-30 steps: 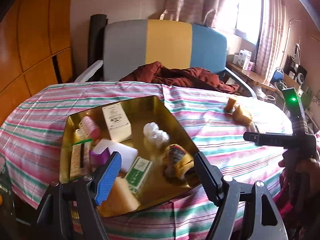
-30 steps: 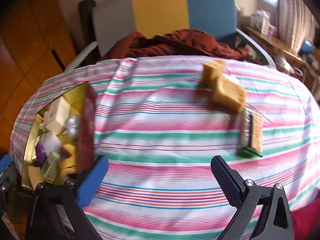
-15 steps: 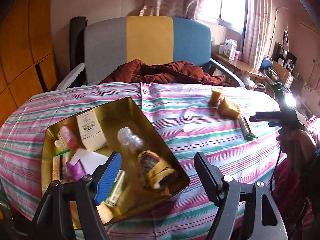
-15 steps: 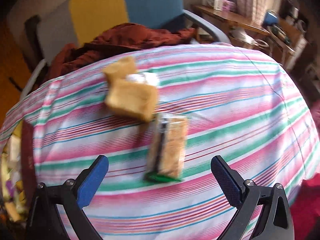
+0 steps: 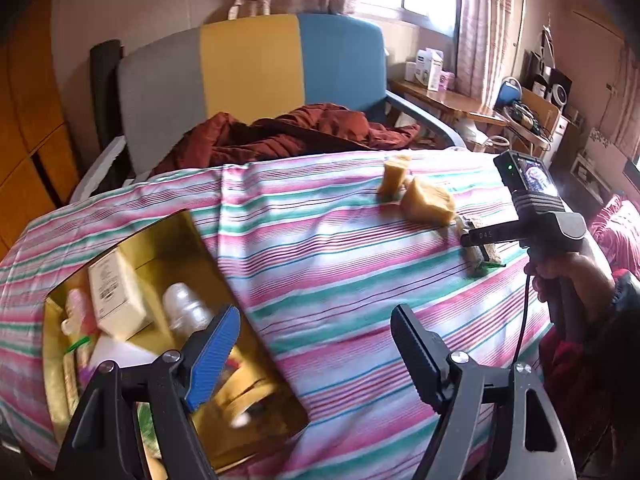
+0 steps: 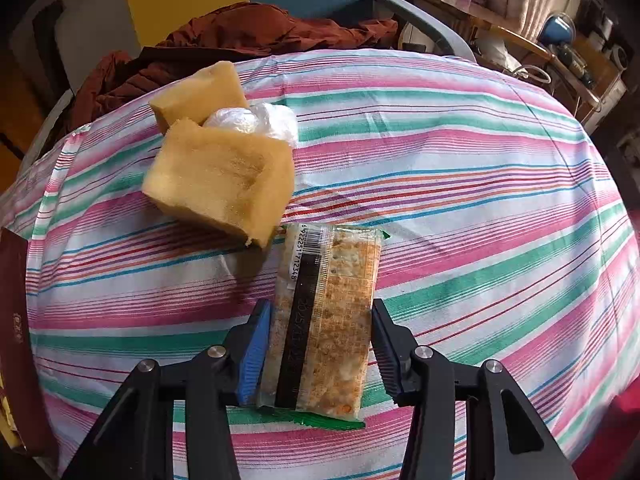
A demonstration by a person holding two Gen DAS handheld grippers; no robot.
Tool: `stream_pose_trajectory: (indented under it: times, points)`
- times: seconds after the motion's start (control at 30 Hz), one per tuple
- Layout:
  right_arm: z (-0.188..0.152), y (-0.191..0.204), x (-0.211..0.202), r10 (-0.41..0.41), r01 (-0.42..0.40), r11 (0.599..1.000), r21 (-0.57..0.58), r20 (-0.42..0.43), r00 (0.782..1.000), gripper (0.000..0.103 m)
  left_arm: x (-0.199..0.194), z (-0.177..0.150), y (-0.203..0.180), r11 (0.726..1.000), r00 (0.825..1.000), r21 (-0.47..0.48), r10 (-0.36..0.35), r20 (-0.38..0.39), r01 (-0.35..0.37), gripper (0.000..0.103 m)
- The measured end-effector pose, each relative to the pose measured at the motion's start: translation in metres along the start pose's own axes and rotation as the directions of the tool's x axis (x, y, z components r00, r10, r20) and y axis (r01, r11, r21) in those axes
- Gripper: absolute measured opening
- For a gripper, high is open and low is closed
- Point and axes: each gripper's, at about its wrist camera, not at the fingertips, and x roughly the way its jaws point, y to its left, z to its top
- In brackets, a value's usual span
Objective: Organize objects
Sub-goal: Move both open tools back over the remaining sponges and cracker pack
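A clear packet of crackers with a green end lies on the striped tablecloth. My right gripper points steeply down over it, jaws closing, and both pads touch the packet's long sides. Two tan sponge blocks and a clear plastic wad sit just beyond it. My left gripper hovers above the cloth by the open gold tin, jaws opening with nothing between them. The tin holds a cream box, a clear bottle and several small items.
A grey, yellow and blue chair with a rust-red garment stands behind the table. A dark red lid stands at the tin's edge. A hand holds the right gripper's handle. A cluttered desk is at the right.
The right gripper moved right and down over the cracker packet, and its wide jaws closed in on it. The left gripper swung right, so the tin now sits further left in its view.
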Motion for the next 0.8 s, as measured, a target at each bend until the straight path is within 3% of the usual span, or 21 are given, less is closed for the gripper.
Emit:
stream_pose_trajectory:
  times: [0.17, 0.33, 0.43, 0.47, 0.67, 0.8]
  points:
    - [-0.001, -0.023, -0.014, -0.058, 0.056, 0.996, 0.070, 0.028, 0.998, 0.049, 0.025, 0.022, -0.029, 0.997, 0.998, 0.045, -0.056, -0.023, 0.057, 0.079]
    - [-0.003, -0.050, -0.012, -0.113, 0.115, 0.982, 0.146, -0.021, 0.993, 0.052, 0.058, 0.047, -0.059, 0.991, 0.994, 0.086, -0.099, -0.052, 0.103, 0.079]
    - [-0.002, -0.063, -0.013, -0.119, 0.123, 0.973, 0.195, -0.030, 0.992, 0.079, 0.082, 0.059, -0.075, 0.985, 0.988, 0.101, -0.130, -0.082, 0.138, 0.079]
    - [-0.003, -0.066, -0.013, -0.114, 0.118, 0.971, 0.209, -0.032, 0.993, 0.087, 0.091, 0.063, -0.081, 0.982, 0.985, 0.112, -0.142, -0.095, 0.152, 0.079]
    - [-0.006, -0.079, -0.024, -0.037, 0.032, 0.951, 0.308, 0.010, 0.999, 0.095, 0.130, 0.082, -0.111, 0.967, 0.977, 0.166, -0.174, -0.124, 0.193, 0.085]
    - [-0.003, -0.100, -0.032, 0.061, -0.093, 0.895, 0.437, 0.086, 0.994, 0.099, 0.157, 0.093, -0.128, 0.960, 0.969, 0.171, -0.200, -0.143, 0.223, 0.092]
